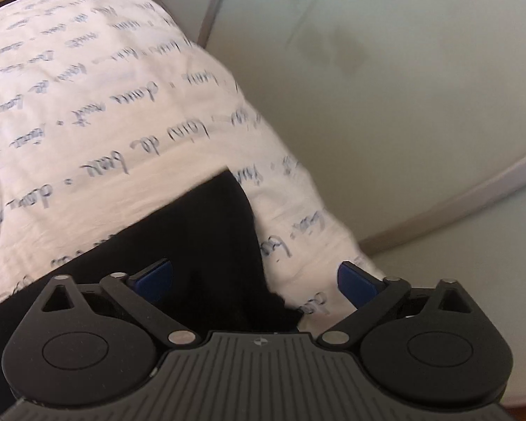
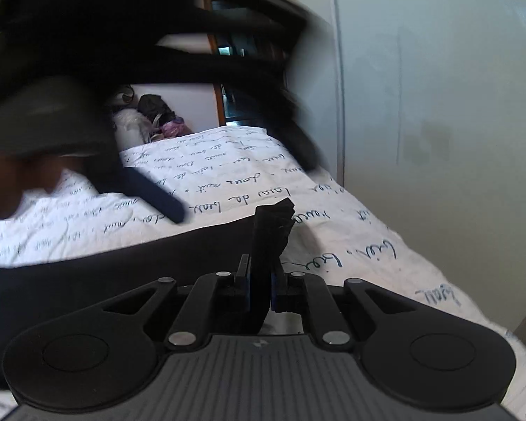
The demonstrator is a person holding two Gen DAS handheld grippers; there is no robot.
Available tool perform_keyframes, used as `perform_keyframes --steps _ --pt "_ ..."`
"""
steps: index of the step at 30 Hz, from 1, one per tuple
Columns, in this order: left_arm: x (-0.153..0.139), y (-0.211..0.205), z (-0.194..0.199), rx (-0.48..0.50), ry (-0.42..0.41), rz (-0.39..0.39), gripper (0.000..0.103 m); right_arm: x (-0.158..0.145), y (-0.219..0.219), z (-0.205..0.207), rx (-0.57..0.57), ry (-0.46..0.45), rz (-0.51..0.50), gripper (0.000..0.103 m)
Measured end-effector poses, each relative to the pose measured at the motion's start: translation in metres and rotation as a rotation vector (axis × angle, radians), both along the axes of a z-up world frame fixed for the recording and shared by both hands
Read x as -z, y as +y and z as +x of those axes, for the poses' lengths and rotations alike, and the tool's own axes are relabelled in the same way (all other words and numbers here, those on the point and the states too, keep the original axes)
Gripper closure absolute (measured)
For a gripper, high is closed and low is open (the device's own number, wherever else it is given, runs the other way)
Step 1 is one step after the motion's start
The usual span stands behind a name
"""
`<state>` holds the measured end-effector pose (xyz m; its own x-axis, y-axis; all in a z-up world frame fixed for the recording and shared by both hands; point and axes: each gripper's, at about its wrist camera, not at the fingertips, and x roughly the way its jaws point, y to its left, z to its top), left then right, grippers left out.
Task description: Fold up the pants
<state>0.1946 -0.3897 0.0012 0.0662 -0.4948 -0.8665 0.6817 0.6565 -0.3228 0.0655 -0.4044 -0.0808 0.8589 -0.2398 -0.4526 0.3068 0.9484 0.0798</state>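
Black pants lie on a white bedspread printed with blue script. In the left wrist view my left gripper hovers over a corner of the pants near the bed's right edge, its blue pads wide apart and not pressing the cloth. In the right wrist view my right gripper is shut on a fold of the pants, which sticks up between its pads. The rest of the pants stretches to the left. The left gripper appears blurred at upper left, held by a hand.
A pale wall runs close along the bed's right side, with a baseboard below. At the far end of the bed lies a pile of clothes and a dark bag. Behind it is a wooden door frame.
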Motion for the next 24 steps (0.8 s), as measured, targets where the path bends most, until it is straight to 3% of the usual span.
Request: perform_keyframes --steps 3,4,5,7,8,12,14,19,22,24 --pt "0.009 -0.014 0.000 0.035 -0.063 0.096 0.023 -0.003 0.015 -0.003 -0.029 0.007 -0.106 0.093" --pt "0.011 -0.016 0.001 0.038 -0.075 0.116 0.036 -0.004 0.019 -0.002 -0.034 0.010 -0.131 0.093" --pt "0.014 -0.017 0.003 0.049 -0.085 0.133 0.062 -0.004 0.021 -0.002 -0.036 0.012 -0.144 0.093" --pt "0.018 -0.015 0.012 0.028 -0.089 0.170 0.091 -0.004 0.022 -0.002 -0.043 0.013 -0.133 0.093" --pt "0.017 -0.009 0.015 0.009 -0.086 0.158 0.096 -0.004 0.023 -0.002 -0.051 0.017 -0.127 0.093" --pt "-0.007 0.021 0.022 -0.061 -0.130 0.077 0.096 -0.009 0.034 -0.001 -0.092 0.012 -0.139 0.093" --pt "-0.021 0.056 0.021 -0.090 -0.129 0.033 0.096 -0.016 0.047 -0.002 -0.122 0.002 -0.141 0.093" --pt "-0.055 0.196 0.015 -0.285 -0.134 -0.086 0.093 -0.036 0.109 -0.001 -0.300 -0.038 -0.133 0.093" --pt "-0.059 0.285 0.011 -0.439 -0.188 -0.078 0.093 -0.041 0.163 0.007 -0.456 -0.029 -0.108 0.093" --pt "-0.047 0.342 0.014 -0.541 -0.154 -0.059 0.092 -0.040 0.203 0.015 -0.564 -0.007 -0.094 0.093"
